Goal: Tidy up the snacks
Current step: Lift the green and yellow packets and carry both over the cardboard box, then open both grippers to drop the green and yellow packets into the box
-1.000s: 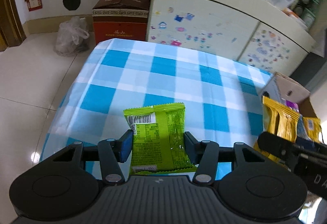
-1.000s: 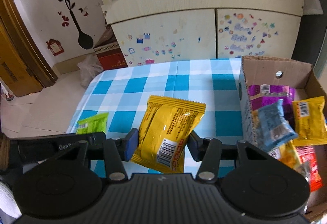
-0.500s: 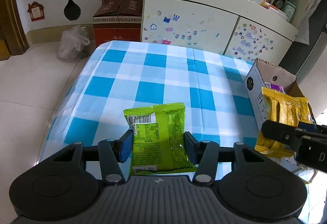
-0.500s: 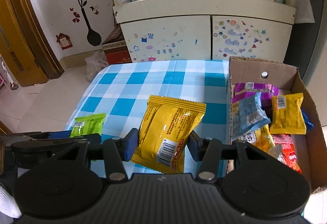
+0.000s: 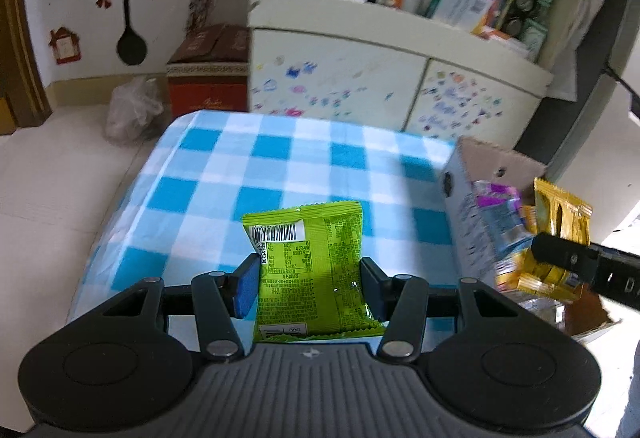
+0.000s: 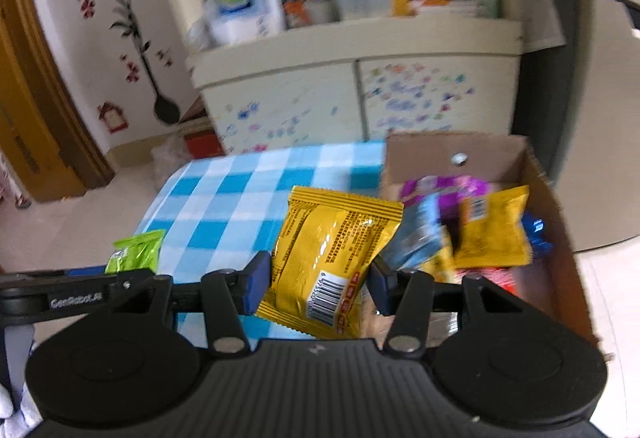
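Green snack packet (image 5: 310, 270) sits squarely between the left gripper (image 5: 310, 288) jaws, barcode end up and away from the camera, both pads pressed flat against its side edges, so that is a firm clamp on it. The packet hangs clear above the blue-and-white checked tablecloth (image 5: 248, 174), which spreads out ahead of and below the jaws.

Over on the other side, the yellow snack packet (image 6: 328, 262) is pinched between the right gripper (image 6: 316, 284) jaws, tilted, its barcode corner down near the right-hand pad and its crimped top edge leaning forward past the fingertips. Jaws closed tight on it from both sides.

Just beyond and to the right of those right jaws stands the open cardboard box (image 6: 558, 222), on the tablecloth's right end. Inside it lies a jumble: a purple packet (image 6: 444, 188) at the far wall, a light blue packet (image 6: 416, 238) nearest the jaws, another yellow packet (image 6: 494, 232) beside it, and something red lower down, partly hidden by the gripper.

From the left wrist view the box (image 5: 496, 162) lies off to the right of the jaws, with the right gripper's black finger and its yellow packet (image 5: 564, 210) over it. From the right wrist view the green packet (image 6: 136, 250) peeks up left of the jaws.

Farther ahead, a cream cabinet (image 6: 356, 98) covered in small stickers.
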A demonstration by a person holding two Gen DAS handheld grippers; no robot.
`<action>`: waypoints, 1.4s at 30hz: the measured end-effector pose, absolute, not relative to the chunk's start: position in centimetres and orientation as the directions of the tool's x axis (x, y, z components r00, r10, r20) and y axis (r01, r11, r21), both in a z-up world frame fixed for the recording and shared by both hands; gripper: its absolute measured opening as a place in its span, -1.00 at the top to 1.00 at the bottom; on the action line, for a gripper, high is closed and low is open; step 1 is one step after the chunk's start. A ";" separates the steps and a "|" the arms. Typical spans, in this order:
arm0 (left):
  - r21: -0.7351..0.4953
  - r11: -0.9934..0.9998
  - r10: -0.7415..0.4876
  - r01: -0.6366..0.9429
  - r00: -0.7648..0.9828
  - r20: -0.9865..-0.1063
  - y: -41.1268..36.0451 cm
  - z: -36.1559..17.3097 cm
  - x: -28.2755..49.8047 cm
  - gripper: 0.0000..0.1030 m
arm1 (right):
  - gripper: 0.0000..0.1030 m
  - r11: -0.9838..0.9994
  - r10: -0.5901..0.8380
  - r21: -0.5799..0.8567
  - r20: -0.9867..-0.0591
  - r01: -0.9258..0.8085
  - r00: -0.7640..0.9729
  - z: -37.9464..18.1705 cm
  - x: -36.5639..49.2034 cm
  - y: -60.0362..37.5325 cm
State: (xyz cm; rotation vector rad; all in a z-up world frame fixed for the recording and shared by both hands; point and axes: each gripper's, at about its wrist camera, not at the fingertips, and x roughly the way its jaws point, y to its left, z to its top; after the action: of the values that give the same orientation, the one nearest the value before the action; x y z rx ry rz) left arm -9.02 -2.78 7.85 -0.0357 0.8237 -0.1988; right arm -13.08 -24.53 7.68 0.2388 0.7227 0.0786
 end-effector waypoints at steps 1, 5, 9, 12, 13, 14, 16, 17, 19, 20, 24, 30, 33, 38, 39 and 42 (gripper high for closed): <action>-0.111 0.979 -0.199 0.172 0.663 -0.721 -3.4 8.1 -9.1 -0.12 | 0.00 0.968 0.150 0.249 -0.634 0.017 0.759 8.0 -13.2 -25.1; -0.113 0.966 -0.243 0.233 0.665 -0.707 -6.4 8.9 -9.7 -0.12 | 0.00 0.955 0.131 0.292 -0.585 0.057 0.800 9.3 -13.9 -28.0; -0.127 0.950 -0.290 0.284 0.661 -0.692 -9.1 9.6 -10.1 -0.12 | 0.00 0.930 0.103 0.345 -0.569 0.123 0.816 9.8 -14.1 -31.2; -0.145 0.938 -0.326 0.316 0.653 -0.684 -11.0 10.1 -10.2 -0.12 | 0.00 0.918 0.073 0.361 -0.557 0.162 0.827 10.0 -14.5 -33.1; -0.148 0.934 -0.335 0.326 0.650 -0.682 -11.6 10.2 -10.2 -0.12 | 0.00 0.913 0.065 0.368 -0.556 0.175 0.829 10.0 -14.6 -33.6; -0.151 0.929 -0.345 0.337 0.647 -0.680 -12.3 10.3 -10.2 -0.12 | 0.00 0.906 0.058 0.378 -0.556 0.190 0.829 9.9 -14.7 -34.2; -0.153 0.923 -0.359 0.354 0.642 -0.678 -13.4 10.2 -10.2 -0.12 | 0.00 0.893 0.046 0.393 -0.562 0.217 0.826 9.7 -14.8 -35.2; -0.153 0.920 -0.363 0.361 0.639 -0.678 -13.9 10.1 -10.2 -0.12 | 0.00 0.887 0.040 0.400 -0.564 0.231 0.825 9.6 -14.8 -35.6; -0.155 0.914 -0.373 0.374 0.630 -0.681 -15.0 9.9 -10.1 -0.12 | 0.00 0.878 0.031 0.410 -0.567 0.249 0.823 9.4 -14.8 -36.2; -0.154 0.912 -0.377 0.381 0.626 -0.682 -15.5 9.8 -10.1 -0.12 | 0.00 0.871 0.028 0.417 -0.569 0.258 0.822 9.3 -14.8 -36.5; -0.148 0.906 -0.381 0.397 0.610 -0.694 -17.5 9.1 -9.7 -0.12 | 0.00 0.849 0.026 0.443 -0.578 0.287 0.816 8.8 -14.7 -37.3; -0.131 0.902 -0.371 0.412 0.582 -0.724 -20.2 7.6 -9.0 -0.12 | -0.01 0.823 0.047 0.477 -0.599 0.309 0.799 8.0 -14.2 -38.1; -0.103 0.902 -0.353 0.420 0.576 -0.737 -21.4 6.9 -8.7 -0.13 | -0.01 0.817 0.056 0.480 -0.617 0.320 0.785 7.5 -13.8 -38.2; -0.040 0.898 -0.322 0.438 0.593 -0.739 -22.9 6.6 -8.7 -0.19 | -0.08 0.789 0.052 0.499 -0.635 0.358 0.771 6.9 -13.8 -38.8; -0.028 0.896 -0.320 0.443 0.600 -0.734 -23.1 6.8 -8.8 -0.21 | -0.13 0.785 0.051 0.502 -0.637 0.364 0.769 6.9 -13.8 -38.9; 0.014 0.895 -0.301 0.447 0.625 -0.720 -23.5 7.2 -9.3 -0.47 | -0.32 0.771 0.055 0.521 -0.628 0.367 0.776 6.9 -14.0 -39.2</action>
State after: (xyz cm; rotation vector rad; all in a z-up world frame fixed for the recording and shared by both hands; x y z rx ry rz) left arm -9.32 -23.54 7.18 0.1985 0.7858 -0.4323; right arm -14.00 -39.24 6.89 0.6803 0.6713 -0.1839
